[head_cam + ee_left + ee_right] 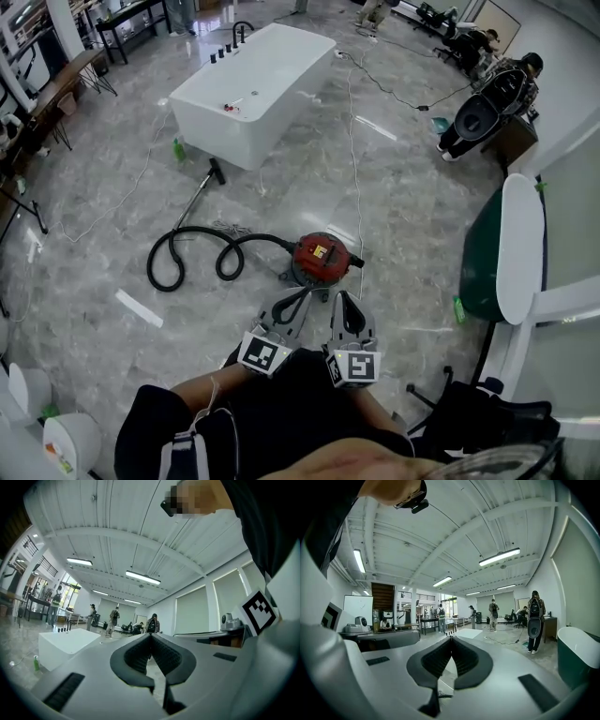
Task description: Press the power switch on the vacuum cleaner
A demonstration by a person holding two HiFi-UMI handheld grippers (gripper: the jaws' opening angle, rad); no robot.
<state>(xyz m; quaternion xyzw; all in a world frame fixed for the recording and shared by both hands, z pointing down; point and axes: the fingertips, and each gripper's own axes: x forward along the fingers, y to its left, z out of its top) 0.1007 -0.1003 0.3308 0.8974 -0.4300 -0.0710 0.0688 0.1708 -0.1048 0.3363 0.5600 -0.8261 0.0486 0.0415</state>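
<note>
Vacuum point(319, 258): red canister on the marble floor point(394, 216), upright, with a yellow patch on its lid. The power switch itself is too small to pick out. Its black hose point(187, 261) lies in loops to the left of the vacuum, and a thin cord point(354, 169) runs across the floor beyond it. A white bathtub point(253, 89) stands well beyond the vacuum.

Left claw point(302, 298) and right claw point(343, 300) are both held on the near side of the vacuum, above it and not touching it. Each has its jaws pressed together with nothing between them (left claw point(151, 637), right claw point(451, 639)).

Probable hazards:
- Neither gripper view shows the vacuum, so the press must be aimed from the head view alone, and a tip may land on bare lid beside the switch.
- An oblique push could shove or tip the canister instead of working the switch.
- The hose loops and cord beside the vacuum could catch a foot as the person steps in.
</note>
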